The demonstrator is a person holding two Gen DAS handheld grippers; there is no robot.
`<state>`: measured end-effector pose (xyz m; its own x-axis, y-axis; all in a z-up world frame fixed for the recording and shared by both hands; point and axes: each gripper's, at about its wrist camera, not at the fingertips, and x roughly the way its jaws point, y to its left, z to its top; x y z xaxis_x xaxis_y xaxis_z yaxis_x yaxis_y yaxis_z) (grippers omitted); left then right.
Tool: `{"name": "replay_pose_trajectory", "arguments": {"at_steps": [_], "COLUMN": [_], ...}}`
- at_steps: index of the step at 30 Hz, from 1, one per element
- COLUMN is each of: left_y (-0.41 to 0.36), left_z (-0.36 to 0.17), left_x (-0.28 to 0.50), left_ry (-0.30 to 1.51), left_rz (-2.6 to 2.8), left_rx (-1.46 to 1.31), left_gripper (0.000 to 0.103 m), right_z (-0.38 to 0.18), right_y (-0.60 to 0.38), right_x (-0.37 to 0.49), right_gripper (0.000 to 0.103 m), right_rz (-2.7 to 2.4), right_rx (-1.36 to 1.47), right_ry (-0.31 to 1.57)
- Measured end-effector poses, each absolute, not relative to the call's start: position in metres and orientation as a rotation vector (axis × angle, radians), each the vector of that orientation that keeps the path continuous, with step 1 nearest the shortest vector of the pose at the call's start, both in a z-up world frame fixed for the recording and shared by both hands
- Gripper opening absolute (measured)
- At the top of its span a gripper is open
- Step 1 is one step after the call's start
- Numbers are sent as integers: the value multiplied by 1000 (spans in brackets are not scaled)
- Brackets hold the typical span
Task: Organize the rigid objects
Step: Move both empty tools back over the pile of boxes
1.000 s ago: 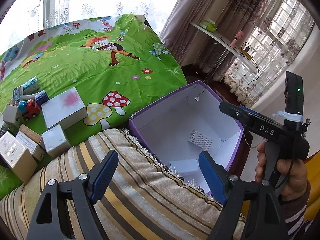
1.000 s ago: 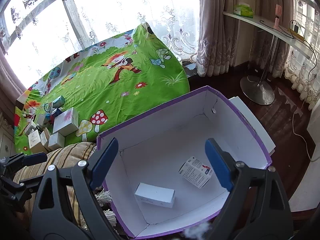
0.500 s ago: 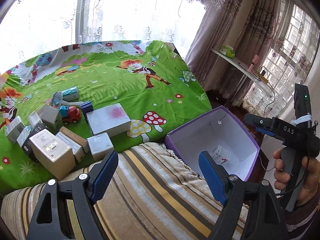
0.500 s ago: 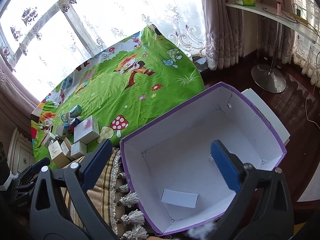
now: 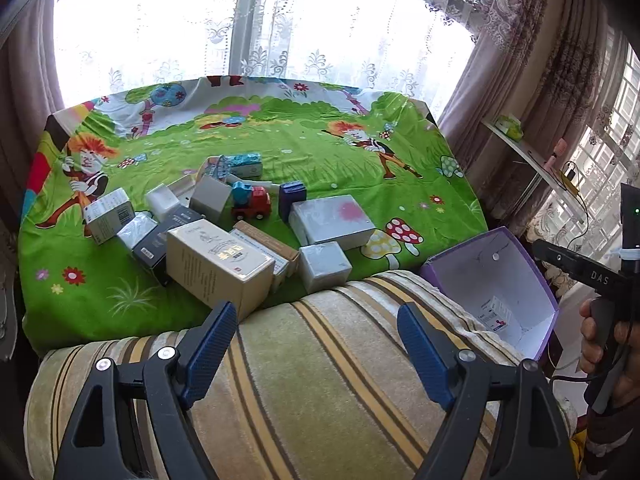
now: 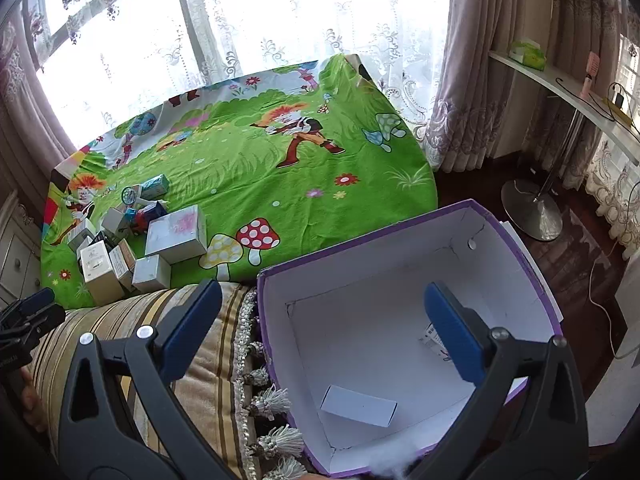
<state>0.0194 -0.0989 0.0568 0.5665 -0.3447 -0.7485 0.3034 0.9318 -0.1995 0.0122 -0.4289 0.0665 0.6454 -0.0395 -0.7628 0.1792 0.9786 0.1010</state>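
The right gripper [image 6: 320, 332] is hanging over the purple box [image 6: 516, 240], its jaws having just been opening, now spread wide with nothing between them. Below them a white carton [image 6: 359, 405] and a printed carton [image 6: 434, 334] are lying on the box floor. The left gripper [image 5: 316, 354] is hovering above a striped cushion [image 5: 320, 380], fingers apart and gripping nothing. Beyond it, a cluster of boxes [image 5: 220, 266] and a toy truck [image 5: 250, 202] are sitting on the green cartoon sheet [image 5: 360, 168].

Bed [image 5: 280, 152] in green cartoon sheet, clustered boxes [image 5: 218, 264], toy truck [image 5: 251, 202]
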Motion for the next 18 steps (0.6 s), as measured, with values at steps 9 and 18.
{"name": "replay_pose_trajectory", "arguments": {"at_steps": [9,18], "left_y": [-56,-30], "left_z": [45,35], "left_x": [28,39], "left_ry": [930,966], "left_rz": [-322,-291], "left_rx": [-146,-220], "left_gripper": [84,83], "right_z": [60,53], "right_y": [-391,-351], "right_x": [27,49], "right_gripper": [102,102], "right_rz": [-6,99], "right_rx": [128,102], "right_ry": [895,954]}}
